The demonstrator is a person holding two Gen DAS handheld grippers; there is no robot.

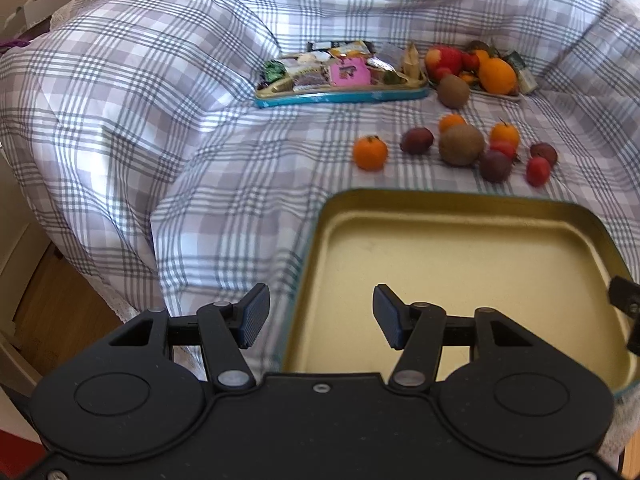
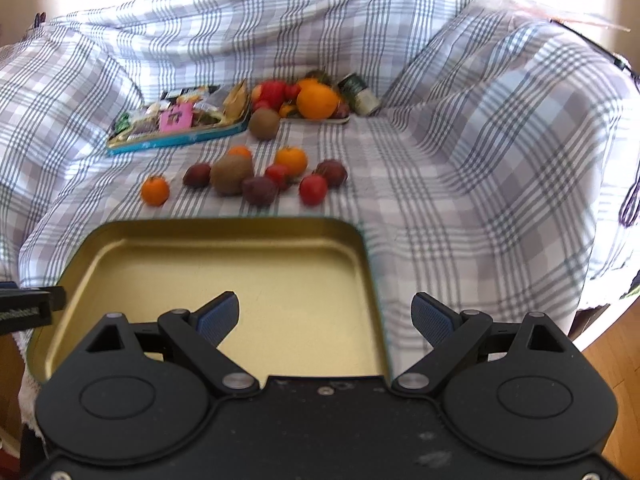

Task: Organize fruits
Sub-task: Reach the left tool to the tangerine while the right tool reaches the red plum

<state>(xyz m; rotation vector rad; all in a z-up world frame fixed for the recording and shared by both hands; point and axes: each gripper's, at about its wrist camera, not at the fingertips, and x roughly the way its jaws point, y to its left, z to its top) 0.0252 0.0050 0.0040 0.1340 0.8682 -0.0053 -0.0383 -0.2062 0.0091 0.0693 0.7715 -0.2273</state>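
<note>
Left gripper (image 1: 320, 316) stood wide open, empty, hovering at the left rim of the gold tin tray (image 1: 460, 264) on the checked bed cover (image 1: 160, 120). Loose fruit lay beyond the tray's far edge, at 12 to 1 o'clock from it: a lone orange (image 1: 370, 153) leftmost, then a large kiwi (image 1: 461, 145) amid plums and small red fruits, the row running left-right. Right gripper (image 2: 325, 320) also wide open, holding nothing, over the tray's right rim; the fruit sat at 11 o'clock from it. Both looked about equally near; left likely closer to the orange.
</note>
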